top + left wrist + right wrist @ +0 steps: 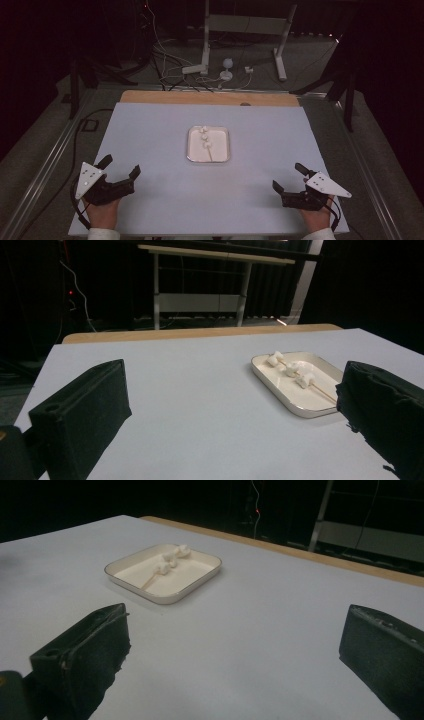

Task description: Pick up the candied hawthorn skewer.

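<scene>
White tray (192, 150) sits mid-table (150, 130), well apart from both open grippers.

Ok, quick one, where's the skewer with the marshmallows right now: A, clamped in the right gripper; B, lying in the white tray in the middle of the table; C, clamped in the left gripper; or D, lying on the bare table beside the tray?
B: the skewer with its marshmallows lies inside the white tray, while the left gripper and right gripper stand open and apart from it.

Marshmallow skewer (205, 144) lies flat in white tray (191, 150), mid-table.
</scene>
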Demonstrator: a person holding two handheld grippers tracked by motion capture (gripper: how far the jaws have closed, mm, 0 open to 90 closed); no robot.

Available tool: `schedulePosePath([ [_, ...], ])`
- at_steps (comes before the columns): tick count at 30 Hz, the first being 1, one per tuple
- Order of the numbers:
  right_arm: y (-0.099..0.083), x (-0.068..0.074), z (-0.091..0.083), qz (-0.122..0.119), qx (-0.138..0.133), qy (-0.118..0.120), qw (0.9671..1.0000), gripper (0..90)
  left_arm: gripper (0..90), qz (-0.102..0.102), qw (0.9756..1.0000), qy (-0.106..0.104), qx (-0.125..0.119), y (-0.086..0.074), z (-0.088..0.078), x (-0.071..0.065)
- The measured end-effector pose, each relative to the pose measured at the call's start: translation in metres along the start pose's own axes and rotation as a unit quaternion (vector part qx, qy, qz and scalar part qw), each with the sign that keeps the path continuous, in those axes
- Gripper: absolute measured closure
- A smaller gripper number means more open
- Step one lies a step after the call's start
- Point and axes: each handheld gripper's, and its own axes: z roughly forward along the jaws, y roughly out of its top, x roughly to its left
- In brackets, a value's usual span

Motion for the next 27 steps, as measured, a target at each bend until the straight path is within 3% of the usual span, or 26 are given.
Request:
schedulePosePath([
  [9, 0.002, 0.001, 0.001, 0.001, 0.009, -0.01, 0.9999, 0.0, 1.0, 0.017, 0.9998, -0.006, 0.008, 0.018, 0.008, -0.006],
  [16, 0.002, 0.003, 0.001, -0.002, 0.013, -0.009, 0.9999, 0.0, 1.0, 0.017, 0.9994, -0.022, 0.019, 0.029, 0.019, -0.012],
  [20, 0.002, 0.003, 0.002, -0.003, 0.013, -0.01, 0.9999, 0.0, 1.0, 0.005, 0.9993, -0.031, 0.022, 0.036, 0.031, -0.018],
  [27, 0.002, 0.002, 0.002, -0.003, 0.015, -0.011, 0.9998, 0.0, 1.0, 0.005, 0.9985, -0.039, 0.038, 0.041, 0.052, -0.028],
])
